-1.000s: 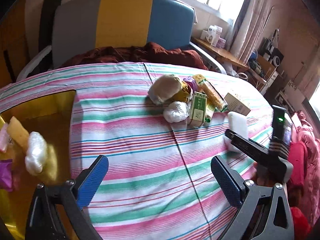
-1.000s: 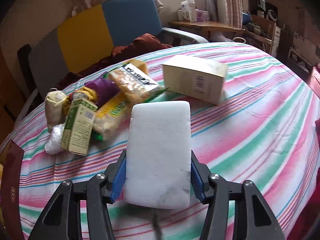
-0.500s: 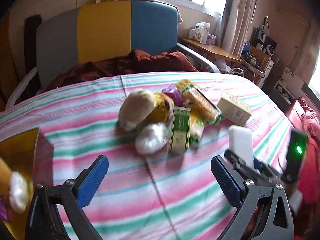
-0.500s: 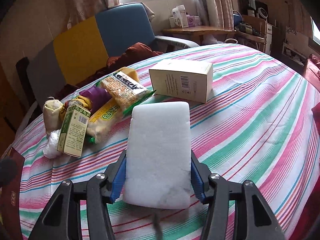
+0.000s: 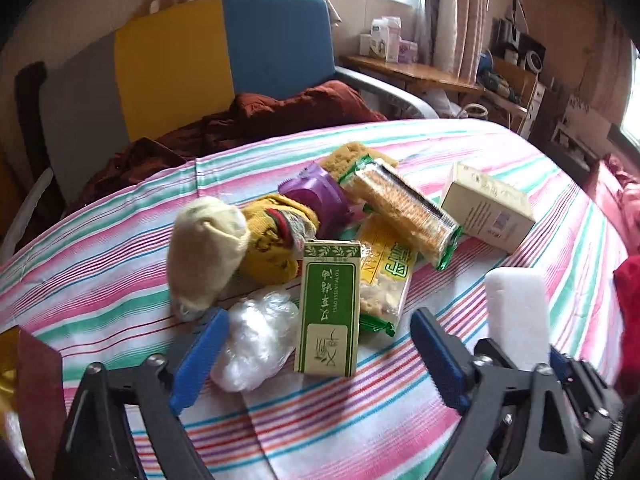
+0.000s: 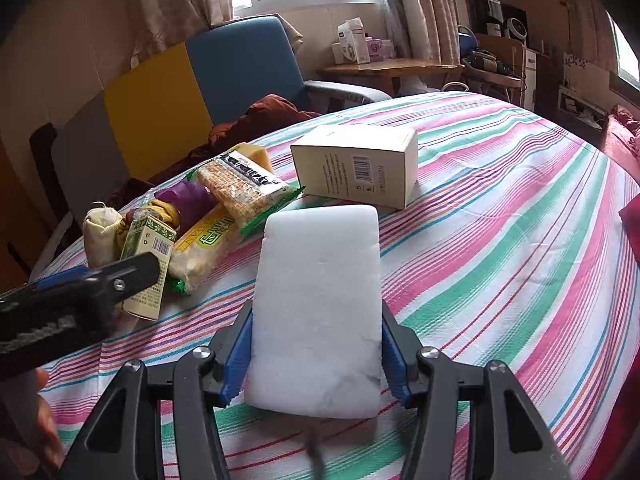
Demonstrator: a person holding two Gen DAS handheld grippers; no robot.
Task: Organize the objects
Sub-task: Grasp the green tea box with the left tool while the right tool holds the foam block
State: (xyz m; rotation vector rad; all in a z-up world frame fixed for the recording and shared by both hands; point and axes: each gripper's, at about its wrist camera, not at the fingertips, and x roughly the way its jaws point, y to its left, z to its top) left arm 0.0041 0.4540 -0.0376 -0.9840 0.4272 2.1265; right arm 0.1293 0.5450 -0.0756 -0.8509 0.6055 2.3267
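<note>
My right gripper (image 6: 316, 356) is shut on a white sponge block (image 6: 318, 304), held above the striped tablecloth (image 6: 500, 216). The block also shows at the right of the left wrist view (image 5: 516, 320). My left gripper (image 5: 320, 356) is open and empty, its jaws either side of a green box (image 5: 328, 308) and a white plastic wad (image 5: 256, 340). Behind them lies a heap: a cream pouch (image 5: 206, 248), a yellow sock (image 5: 276, 240), a purple packet (image 5: 316, 196), cracker packs (image 5: 404, 212) and a beige carton (image 5: 488, 212).
A grey, yellow and blue chair (image 5: 180, 64) with a dark red cloth (image 5: 256, 124) stands behind the table. A dark red box edge (image 5: 36, 372) is at the left. A wooden shelf (image 6: 392, 66) with small boxes is at the back right.
My left gripper has swung right and forward from the yellow box to the heap, now close to the green box. The right gripper keeps holding the white block and has shifted slightly.
</note>
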